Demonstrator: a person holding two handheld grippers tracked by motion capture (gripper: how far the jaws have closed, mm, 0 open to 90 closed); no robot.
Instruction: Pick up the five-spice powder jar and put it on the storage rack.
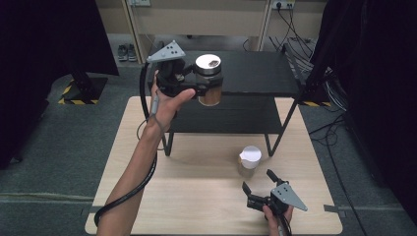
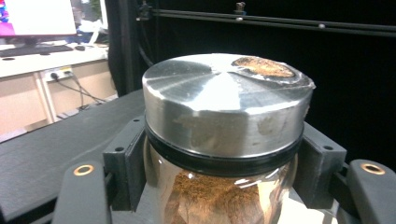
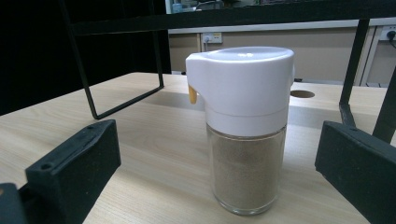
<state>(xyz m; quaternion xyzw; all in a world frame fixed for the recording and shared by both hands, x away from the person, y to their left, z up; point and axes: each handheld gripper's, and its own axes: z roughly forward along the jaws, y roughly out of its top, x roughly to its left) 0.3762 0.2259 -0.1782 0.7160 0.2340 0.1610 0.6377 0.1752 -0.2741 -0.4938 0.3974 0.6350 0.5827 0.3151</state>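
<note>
Brushed silver metal caps the round glass jar of brown powder (image 1: 209,78), which the left gripper (image 1: 199,86) pinches between its black jaws just under the lid's dark rim, holding it upright at the front edge of the top tier of the black two-tier metal shelf (image 1: 255,73). In the left gripper view the same jar (image 2: 224,135) sits squarely between the two jaw blocks, both pressed against the glass, and a rusty brown patch marks the far side of the lid. Lower on the pale wooden table (image 1: 196,196), the clear glass shaker with a white plastic cap (image 1: 249,160) stands upright near the shelf's right front leg, untouched. The right gripper (image 1: 256,180) rests near the table's front edge with its jaws spread wide, aimed at the shaker and short of it. In the right gripper view the shaker (image 3: 245,130), filled with beige powder and showing a small yellow spout tab, stands in the gap ahead of the parted jaws, apart from both.
</note>
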